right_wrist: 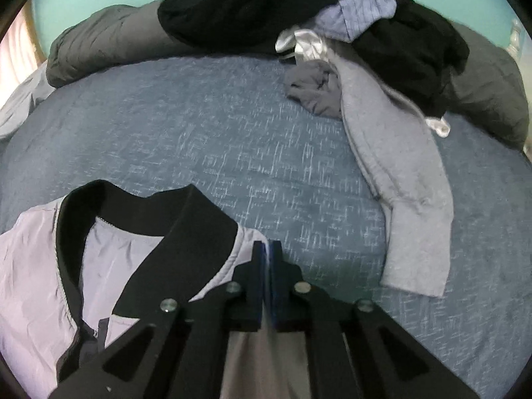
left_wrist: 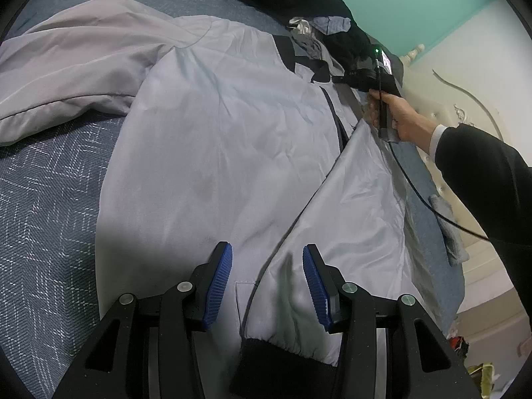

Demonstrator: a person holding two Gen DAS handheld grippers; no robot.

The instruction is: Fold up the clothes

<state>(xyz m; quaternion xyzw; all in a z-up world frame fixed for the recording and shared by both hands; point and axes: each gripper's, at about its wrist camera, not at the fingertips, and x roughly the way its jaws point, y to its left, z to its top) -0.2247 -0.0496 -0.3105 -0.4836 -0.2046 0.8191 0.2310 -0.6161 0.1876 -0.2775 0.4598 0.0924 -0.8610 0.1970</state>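
Note:
A pale lilac-grey jacket (left_wrist: 216, 153) with a black collar (right_wrist: 186, 216) and black cuffs lies spread on the blue bed cover. My left gripper (left_wrist: 267, 286) is open and hovers over the jacket's sleeve (left_wrist: 359, 206), near its black cuff (left_wrist: 279, 362); nothing is between its blue pads. My right gripper (right_wrist: 267, 249) is shut on the jacket's shoulder edge, just right of the collar. In the left wrist view the right gripper (left_wrist: 375, 76) shows at the jacket's far end, held by a hand.
A heap of other clothes (right_wrist: 349, 33), black, grey and striped blue, lies at the far side of the bed. A grey sweater sleeve (right_wrist: 409, 199) stretches down from it. The blue patterned bed cover (right_wrist: 199, 126) lies between. A cream headboard (left_wrist: 465, 106) stands at the right.

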